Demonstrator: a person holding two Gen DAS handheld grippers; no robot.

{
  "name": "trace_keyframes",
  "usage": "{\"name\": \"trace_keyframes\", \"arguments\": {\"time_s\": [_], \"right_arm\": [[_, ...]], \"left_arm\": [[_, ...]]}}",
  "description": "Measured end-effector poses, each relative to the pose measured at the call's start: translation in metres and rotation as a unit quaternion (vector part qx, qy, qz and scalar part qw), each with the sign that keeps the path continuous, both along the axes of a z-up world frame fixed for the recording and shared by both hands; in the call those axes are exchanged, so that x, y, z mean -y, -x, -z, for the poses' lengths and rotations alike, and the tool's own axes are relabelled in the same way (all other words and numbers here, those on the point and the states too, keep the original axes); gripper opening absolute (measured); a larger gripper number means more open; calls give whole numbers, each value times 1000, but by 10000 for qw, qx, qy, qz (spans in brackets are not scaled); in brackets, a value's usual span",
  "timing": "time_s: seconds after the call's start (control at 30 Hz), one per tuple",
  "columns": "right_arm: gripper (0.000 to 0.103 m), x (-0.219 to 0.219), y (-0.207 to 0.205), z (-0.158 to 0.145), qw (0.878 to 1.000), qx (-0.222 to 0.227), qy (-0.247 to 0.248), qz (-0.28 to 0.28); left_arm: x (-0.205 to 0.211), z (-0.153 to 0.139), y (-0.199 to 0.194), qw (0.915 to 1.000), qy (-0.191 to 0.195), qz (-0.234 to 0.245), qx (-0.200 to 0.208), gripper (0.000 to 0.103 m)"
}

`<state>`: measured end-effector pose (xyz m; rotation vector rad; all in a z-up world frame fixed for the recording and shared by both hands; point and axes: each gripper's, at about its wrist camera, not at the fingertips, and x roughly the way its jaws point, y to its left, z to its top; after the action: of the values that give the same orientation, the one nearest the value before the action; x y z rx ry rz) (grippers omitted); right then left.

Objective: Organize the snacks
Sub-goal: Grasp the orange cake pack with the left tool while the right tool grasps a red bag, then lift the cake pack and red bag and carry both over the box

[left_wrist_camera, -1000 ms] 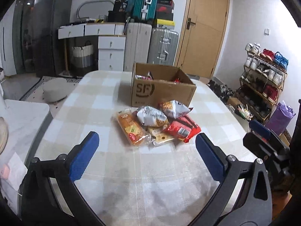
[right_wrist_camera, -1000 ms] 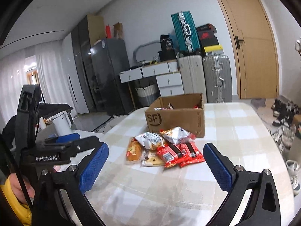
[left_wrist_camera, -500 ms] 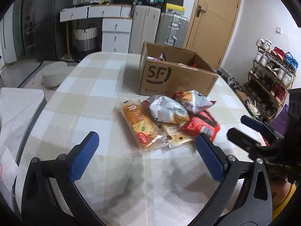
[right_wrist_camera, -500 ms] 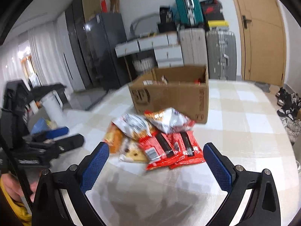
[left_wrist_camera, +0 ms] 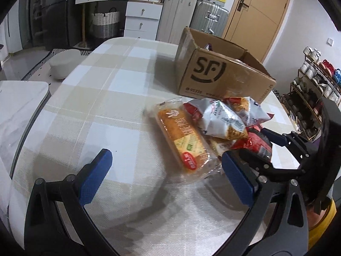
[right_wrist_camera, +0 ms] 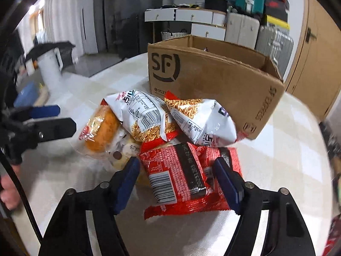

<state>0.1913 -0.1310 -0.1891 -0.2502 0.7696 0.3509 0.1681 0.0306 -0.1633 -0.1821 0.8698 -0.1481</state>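
A pile of snack packets lies on the checked table in front of a brown SF cardboard box. My right gripper is open, with its jaws on either side of a red noodle packet. Behind it lie two white-and-red crisp bags and an orange bread packet. My left gripper is open and empty, just short of the bread packet. The right gripper also shows in the left wrist view, over the red packet.
The table's rounded edge runs along the left. Beyond the table stand white drawers, suitcases, a wooden door and a shoe rack. The box holds some packets.
Both grippers have moved forward and down toward the pile. The right gripper now straddles the red noodle packet and its jaws have narrowed. The left gripper stays wide open.
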Motion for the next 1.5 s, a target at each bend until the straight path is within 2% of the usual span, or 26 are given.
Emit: {"name": "trace_keyframes", "arguments": {"time_s": [0.03, 0.07, 0.2, 0.4, 0.53, 0.6, 0.7, 0.8, 0.87, 0.93, 0.97, 1.03, 1.07, 1.1, 1.2, 1.33, 1.5], "right_arm": [[58, -1, -1, 0, 10000, 11, -26, -43], [53, -1, 0, 1, 9999, -40, -97, -93], [46, -2, 1, 8, 9997, -173, -167, -67], [45, 18, 10, -5, 9951, -122, -982, 60], [45, 44, 17, -13, 9801, -121, -1976, 117], [45, 52, 19, -13, 9734, -135, -2284, 88], [45, 59, 21, -9, 9688, -190, -2469, 126], [45, 65, 26, -14, 9631, -42, -2691, 50], [45, 67, 28, -15, 9610, -10, -2766, -5], [45, 67, 31, -15, 9586, 32, -2848, -66], [45, 68, 32, -16, 9575, 47, -2881, -80], [45, 68, 34, -16, 9570, 65, -2900, -83], [45, 68, 34, -16, 9571, 64, -2895, -82], [45, 68, 34, -16, 9571, 66, -2896, -89], [45, 67, 36, -16, 9581, 103, -2858, -122], [45, 65, 40, -19, 9595, 212, -2804, -156], [45, 64, 44, -21, 9609, 357, -2745, -114]], "left_arm": [[-1, 2, -2, 10000, -2, -9, -24, 102], [-2, 3, -4, 10000, 7, -21, -53, 102], [-2, 4, -4, 10000, 3, -20, -88, 102], [0, 1, 0, 9999, -68, -9, -111, 102], [3, 1, -4, 9997, -98, 18, -242, 102], [6, 3, -8, 9994, -38, 42, -345, 102], [10, 6, -21, 9985, -3, 42, -544, 102], [13, 11, -34, 9977, 8, -43, -684, 102], [17, 18, -45, 9957, -24, -83, -919, 102], [20, 25, -52, 9939, 6, -90, -1103, 96], [22, 28, -55, 9931, 1, -114, -1168, 83], [25, 28, -54, 9939, -25, -71, -1099, 72], [27, 27, -53, 9945, 99, 78, -1041, 47], [28, 27, -52, 9944, 196, 171, -1023, 38], [28, 24, -46, 9945, 272, 201, -992, 33], [23, 22, -33, 9947, 264, 155, -978, 33], [17, -1, -3, 9977, 96, 139, -658, 33]]}}
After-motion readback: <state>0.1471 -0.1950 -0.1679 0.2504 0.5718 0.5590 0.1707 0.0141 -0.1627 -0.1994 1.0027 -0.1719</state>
